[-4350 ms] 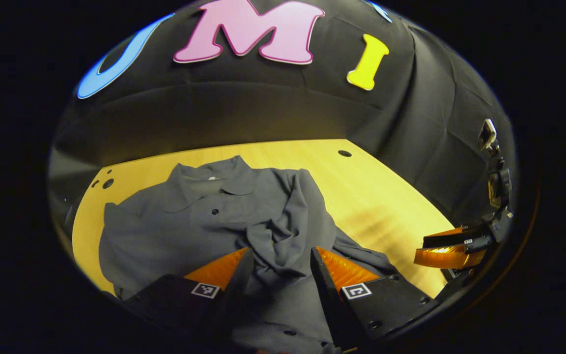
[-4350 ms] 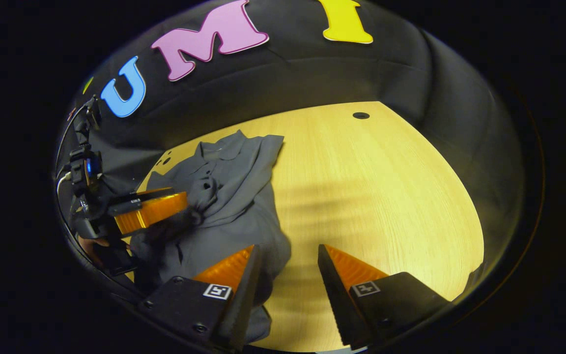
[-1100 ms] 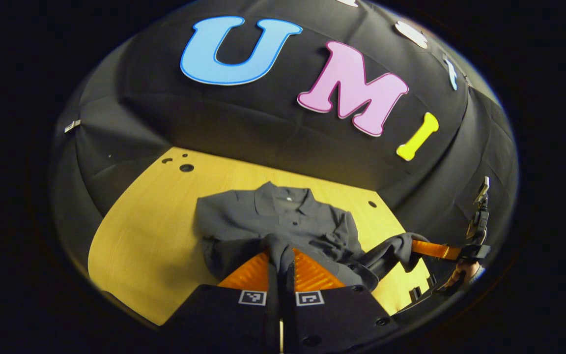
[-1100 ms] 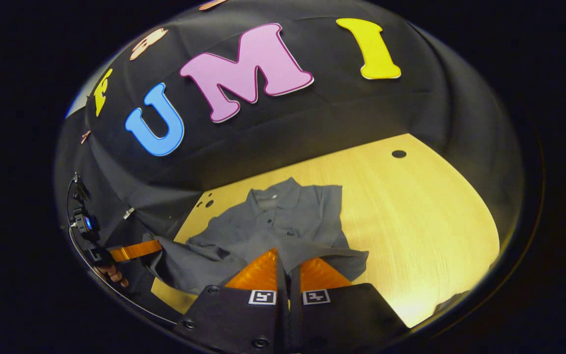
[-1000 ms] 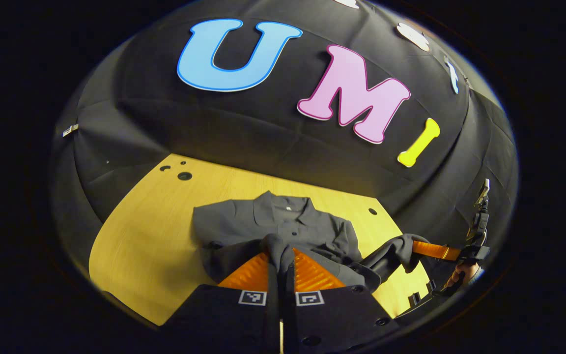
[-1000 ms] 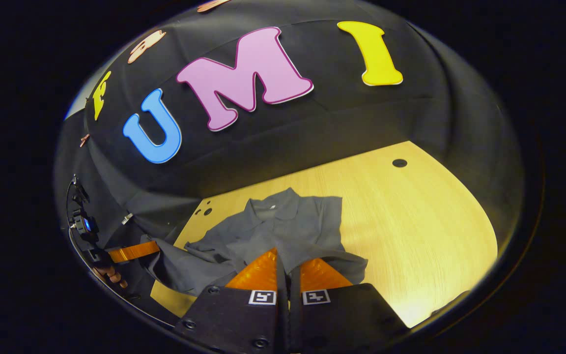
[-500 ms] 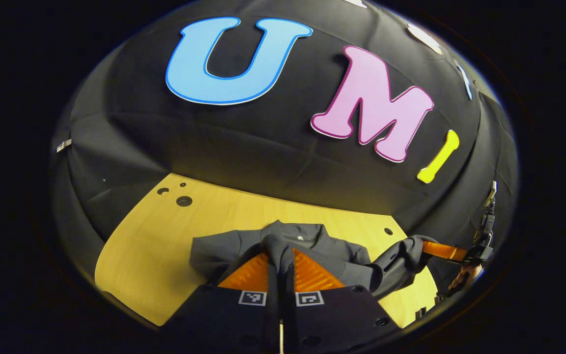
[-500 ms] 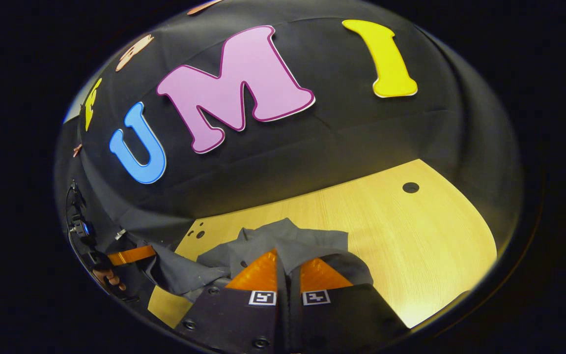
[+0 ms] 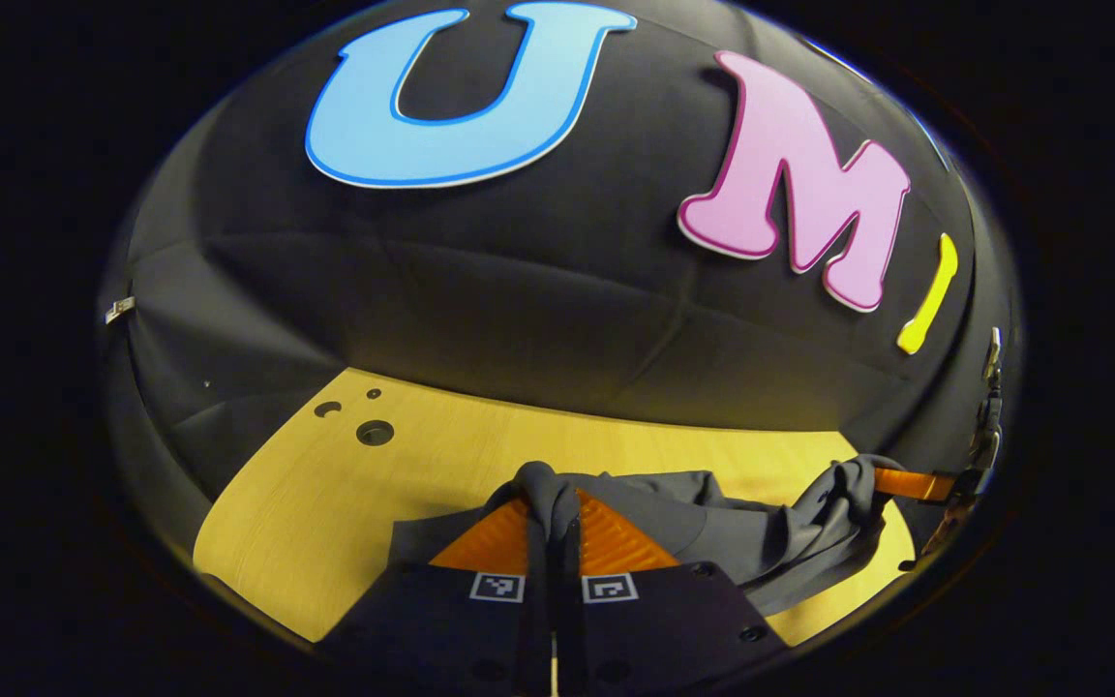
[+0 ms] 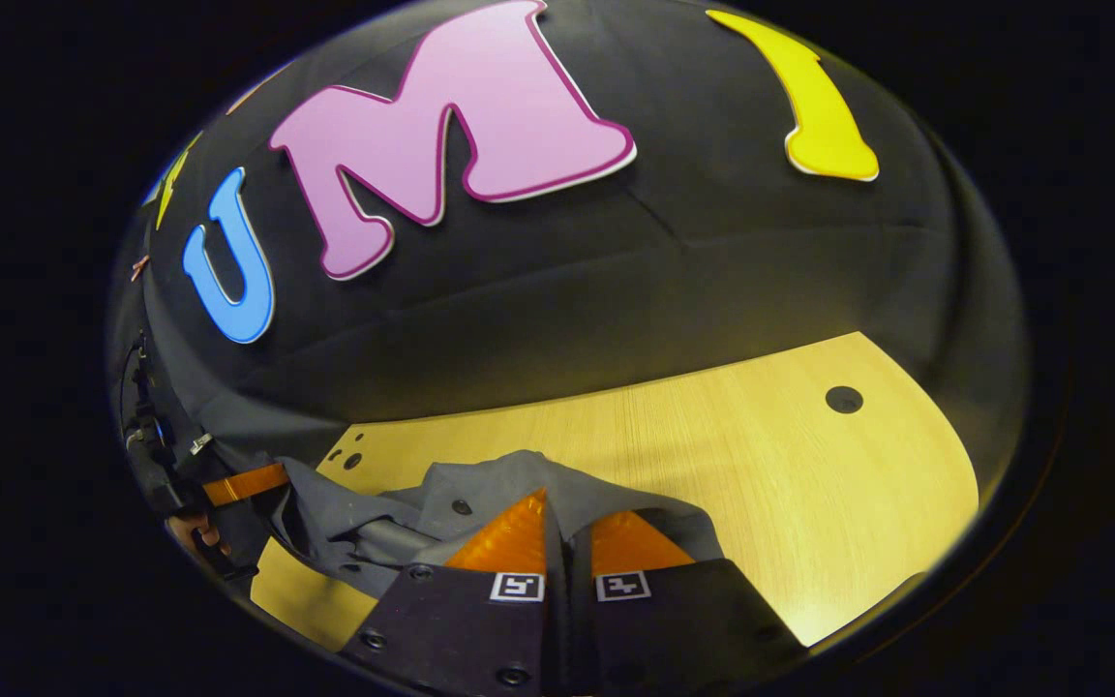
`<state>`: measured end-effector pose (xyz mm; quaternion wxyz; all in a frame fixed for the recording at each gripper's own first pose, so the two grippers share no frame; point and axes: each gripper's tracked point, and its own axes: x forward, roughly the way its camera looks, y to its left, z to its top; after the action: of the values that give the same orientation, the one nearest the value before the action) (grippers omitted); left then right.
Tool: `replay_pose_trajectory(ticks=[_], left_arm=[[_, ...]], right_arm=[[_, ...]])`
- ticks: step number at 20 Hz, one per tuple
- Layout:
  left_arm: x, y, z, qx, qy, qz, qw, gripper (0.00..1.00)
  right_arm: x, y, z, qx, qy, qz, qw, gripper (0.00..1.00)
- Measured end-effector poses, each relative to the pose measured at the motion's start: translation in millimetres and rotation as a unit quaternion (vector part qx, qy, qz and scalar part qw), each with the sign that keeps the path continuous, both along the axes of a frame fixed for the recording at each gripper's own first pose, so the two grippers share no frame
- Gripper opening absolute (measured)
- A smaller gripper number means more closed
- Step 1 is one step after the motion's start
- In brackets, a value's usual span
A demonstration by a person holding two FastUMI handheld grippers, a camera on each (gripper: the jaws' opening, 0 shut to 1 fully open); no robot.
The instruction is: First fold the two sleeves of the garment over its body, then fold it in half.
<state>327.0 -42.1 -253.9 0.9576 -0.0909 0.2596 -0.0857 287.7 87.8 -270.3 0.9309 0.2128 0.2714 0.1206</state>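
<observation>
Grey garment (image 9: 712,528) lies on wooden table (image 9: 325,494), long axis running left-right between grippers, near edge lifted. Left gripper (image 9: 555,518) low over table, fingers clamped on bunched fabric. Right gripper (image 10: 565,528) likewise clenched on garment edge, level with left. Hand (image 10: 192,530) at far left of right gripper view.

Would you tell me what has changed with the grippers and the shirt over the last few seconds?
Both grippers, open about four seconds ago, have closed on the grey shirt. The left gripper and right gripper have since carried the pinched cloth forward toward the collar end, covering most of the body. The shirt stays on the wooden table.
</observation>
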Motion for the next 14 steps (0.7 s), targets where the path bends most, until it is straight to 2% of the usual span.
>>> replay_pose_trajectory(ticks=[7,11,12,13,14], left_arm=[[31.7,1.7,-69.1,0.037,0.031,0.01,0.999,0.07],[34.4,1.3,-105.8,0.086,0.046,-0.001,0.995,0.07],[32.5,0.1,-112.1,0.09,0.051,-0.001,0.995,0.08],[32.9,-0.6,-116.4,0.084,0.054,0.003,0.995,0.08],[32.7,0.9,-120.6,0.075,0.053,0.01,0.996,0.1]], right_arm=[[32.7,19.0,-76.7,-0.022,0.028,0.007,0.999,0.05],[36.0,28.5,-108.0,-0.042,0.04,0.024,0.998,0.05],[36.4,30.3,-113.3,-0.047,0.043,0.028,0.998,0.0],[35.0,31.2,-118.2,-0.052,0.045,0.03,0.997,0.05],[35.2,32.1,-121.2,-0.056,0.045,0.032,0.997,0.05]])
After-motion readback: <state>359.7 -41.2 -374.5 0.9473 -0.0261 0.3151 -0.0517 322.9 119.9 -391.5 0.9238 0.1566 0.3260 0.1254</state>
